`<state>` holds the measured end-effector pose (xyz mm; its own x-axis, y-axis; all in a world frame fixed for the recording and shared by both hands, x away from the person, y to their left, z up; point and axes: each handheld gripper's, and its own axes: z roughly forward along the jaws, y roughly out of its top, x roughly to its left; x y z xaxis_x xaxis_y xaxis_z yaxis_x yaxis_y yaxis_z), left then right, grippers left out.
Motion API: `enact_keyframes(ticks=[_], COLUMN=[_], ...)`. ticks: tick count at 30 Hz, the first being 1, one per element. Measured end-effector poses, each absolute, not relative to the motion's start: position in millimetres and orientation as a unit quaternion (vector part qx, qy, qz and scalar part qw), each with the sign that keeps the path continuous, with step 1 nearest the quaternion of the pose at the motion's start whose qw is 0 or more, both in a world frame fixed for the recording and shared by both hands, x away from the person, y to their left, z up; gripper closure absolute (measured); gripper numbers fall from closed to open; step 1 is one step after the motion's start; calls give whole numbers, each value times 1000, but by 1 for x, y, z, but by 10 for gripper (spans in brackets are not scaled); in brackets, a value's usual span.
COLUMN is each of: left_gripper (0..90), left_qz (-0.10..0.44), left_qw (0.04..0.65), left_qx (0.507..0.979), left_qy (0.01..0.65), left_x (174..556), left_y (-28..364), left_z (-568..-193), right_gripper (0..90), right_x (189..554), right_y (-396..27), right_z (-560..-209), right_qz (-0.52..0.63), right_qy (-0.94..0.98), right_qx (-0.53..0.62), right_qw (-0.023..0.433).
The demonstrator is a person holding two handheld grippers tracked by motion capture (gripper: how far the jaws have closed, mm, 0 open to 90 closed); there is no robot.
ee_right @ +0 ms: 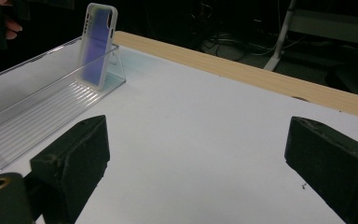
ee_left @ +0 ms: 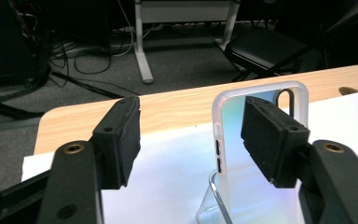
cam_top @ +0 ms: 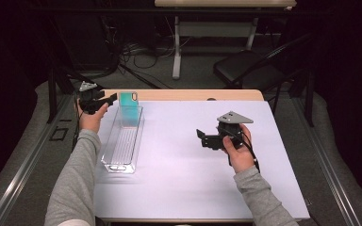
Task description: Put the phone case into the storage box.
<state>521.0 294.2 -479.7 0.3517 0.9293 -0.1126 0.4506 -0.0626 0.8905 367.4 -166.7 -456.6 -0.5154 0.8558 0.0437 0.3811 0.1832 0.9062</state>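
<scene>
A translucent phone case (cam_top: 129, 109) with a teal-blue sheen stands upright at the far end of a clear plastic tray (cam_top: 111, 151), leaning on the end wall. My left gripper (cam_top: 108, 99) hovers at the case's top left corner, open. In the left gripper view its jaws (ee_left: 191, 135) stand apart; the case (ee_left: 228, 121) rises just past them, partly behind the right-hand jaw, and no pad presses on it. My right gripper (cam_top: 202, 138) is held over the middle right of the table, open (ee_right: 196, 158) and empty. The case (ee_right: 97, 44) and tray (ee_right: 37, 107) lie far off to its left.
A white sheet (cam_top: 184, 160) covers the table, with a wooden strip (cam_top: 193, 95) along the far edge. Beyond it are a black folding chair (cam_top: 245, 68), another table's white leg (cam_top: 176, 47) and floor cables. Metal rails run down both sides.
</scene>
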Motion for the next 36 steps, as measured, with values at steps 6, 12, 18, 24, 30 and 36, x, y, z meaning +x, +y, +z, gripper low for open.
enact_keyframes(ticks=[6,12,18,24,30,36], left_gripper=[351,274,244,239,227,191], left_qz=[259,250,236,227,218,212], left_qw=[459,453,468,480,499,502], left_qx=[686,692,693,692,691,701], left_qy=[502,503,495,488,476,461], left_x=[517,510,504,495,486,478], left_y=[295,295,293,290,287,283], left_z=[-475,-468,-460,-449,-440,-433], right_gripper=[61,61,61,61,61,61], right_x=[366,366,367,366,366,366], right_y=[-165,-165,-163,-163,-165,-164], right_z=[-455,-454,-454,-454,-452,-453], right_qz=[478,478,478,479,479,479], right_qy=[727,729,730,729,730,730], right_qx=[424,421,419,418,417,419], right_qw=[250,250,252,252,253,250])
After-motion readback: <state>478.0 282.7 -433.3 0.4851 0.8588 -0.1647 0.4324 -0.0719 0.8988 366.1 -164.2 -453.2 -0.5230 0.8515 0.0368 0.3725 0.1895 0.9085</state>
